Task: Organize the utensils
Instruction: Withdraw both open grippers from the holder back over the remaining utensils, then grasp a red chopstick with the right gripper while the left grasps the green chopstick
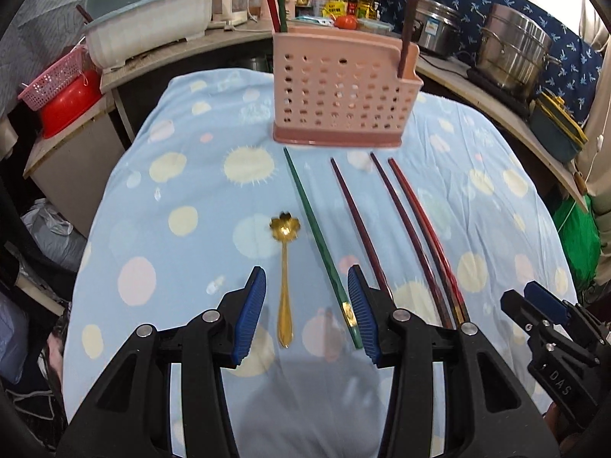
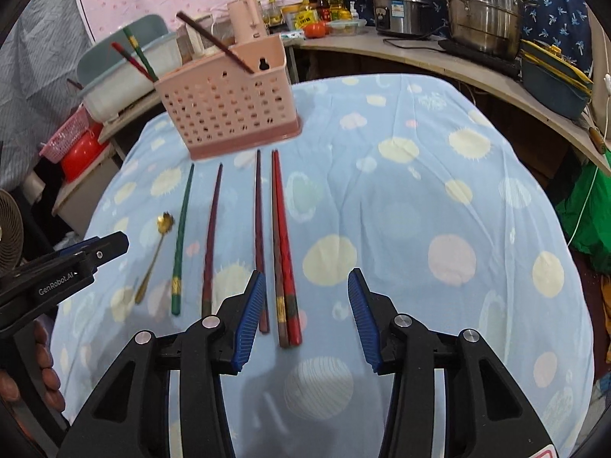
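Left wrist view shows a gold flower-bowled metal spoon (image 1: 284,282) and a green chopstick (image 1: 319,240) lying on the blue spotted cloth (image 1: 172,229) of the tabletop, both framed between the blue pads of the left claw (image 1: 306,315), which hovers level above them with its jaws spread apart and empty. To their right lie dark maroon chopsticks (image 1: 357,221) and a red chopstick (image 1: 424,225), all pointing toward the pink perforated plastic utensil holder (image 1: 343,91), which already holds upright sticks. Right claw (image 2: 306,316) likewise hangs wide open over the red chopstick's (image 2: 284,244) thick end, gripping nothing.
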Demonstrator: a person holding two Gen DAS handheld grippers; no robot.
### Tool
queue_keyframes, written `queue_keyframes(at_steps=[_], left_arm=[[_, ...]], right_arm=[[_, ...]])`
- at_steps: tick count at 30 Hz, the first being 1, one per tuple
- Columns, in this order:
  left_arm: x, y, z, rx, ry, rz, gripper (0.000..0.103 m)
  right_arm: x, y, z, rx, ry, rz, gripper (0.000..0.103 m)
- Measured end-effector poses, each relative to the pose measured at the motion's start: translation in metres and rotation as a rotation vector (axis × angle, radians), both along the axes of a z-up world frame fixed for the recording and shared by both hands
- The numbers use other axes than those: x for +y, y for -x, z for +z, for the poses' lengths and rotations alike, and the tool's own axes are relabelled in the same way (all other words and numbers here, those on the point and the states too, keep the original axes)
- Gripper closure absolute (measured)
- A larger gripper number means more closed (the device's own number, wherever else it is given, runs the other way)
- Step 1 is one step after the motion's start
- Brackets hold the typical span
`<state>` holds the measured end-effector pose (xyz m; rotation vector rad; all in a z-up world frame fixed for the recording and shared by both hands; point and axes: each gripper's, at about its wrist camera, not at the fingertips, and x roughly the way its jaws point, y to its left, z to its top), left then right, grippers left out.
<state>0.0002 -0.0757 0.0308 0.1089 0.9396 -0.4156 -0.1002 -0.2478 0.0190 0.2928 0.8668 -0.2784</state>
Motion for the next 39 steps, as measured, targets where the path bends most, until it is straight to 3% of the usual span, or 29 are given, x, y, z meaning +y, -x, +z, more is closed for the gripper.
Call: queue_keyframes(at_steps=[13, 28, 31, 35, 39], left_arm=[[-0.008, 0.019, -0.028, 0.052, -0.021, -0.023, 0.061], [-0.011, 0.015, -0.032, 0.063, -0.032, -0.024, 0.061], [-0.011, 0.014, -0.033, 0.069, -0.029, -0.023, 0.062], [-0.012, 0.014, -0.032, 0.073, -0.018, -0.031, 0.062], [-0.016, 0.015, -0.033, 0.084, -0.006, -0.041, 0.062]], right_arm=[[0.006, 0.001, -0.04, 0.087, 0.005, 0.031, 0.069], [0.007, -0.009, -0.045, 0.092, 0.028, 0.043, 0.076], [0.009, -0.014, -0.044, 0.09, 0.027, 0.054, 0.079], [0.009, -0.017, -0.046, 0.086, 0.022, 0.064, 0.095], [0.007, -0.014, -0.045, 0.081, 0.009, 0.06, 0.095]])
